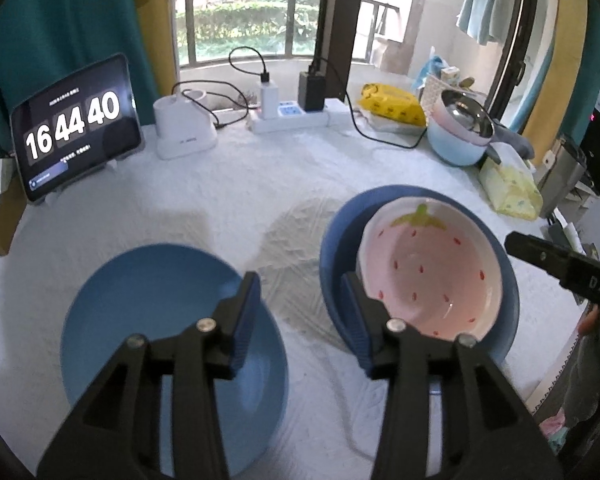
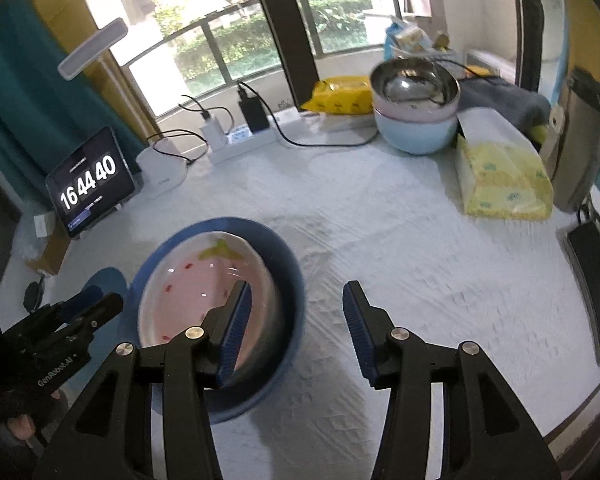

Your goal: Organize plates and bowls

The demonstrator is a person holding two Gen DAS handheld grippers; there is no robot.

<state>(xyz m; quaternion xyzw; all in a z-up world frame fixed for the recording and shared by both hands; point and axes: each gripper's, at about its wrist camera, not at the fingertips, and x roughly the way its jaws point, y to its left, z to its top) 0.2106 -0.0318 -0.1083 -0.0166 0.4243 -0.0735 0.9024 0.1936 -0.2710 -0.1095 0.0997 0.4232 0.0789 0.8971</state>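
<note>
A flat blue plate lies on the white cloth at the lower left of the left wrist view. To its right a dark blue bowl holds a pink strawberry-print bowl. My left gripper hangs open over the bare cloth between the two, with nothing between its pads. In the right wrist view the dark blue bowl and the strawberry bowl sit at the lower left. My right gripper is open, one finger in front of the strawberry bowl, the other over the cloth.
At the back right a steel bowl sits in a pink and a light blue bowl. A yellow tissue pack lies beside them. A tablet clock, a white device and a power strip line the back edge.
</note>
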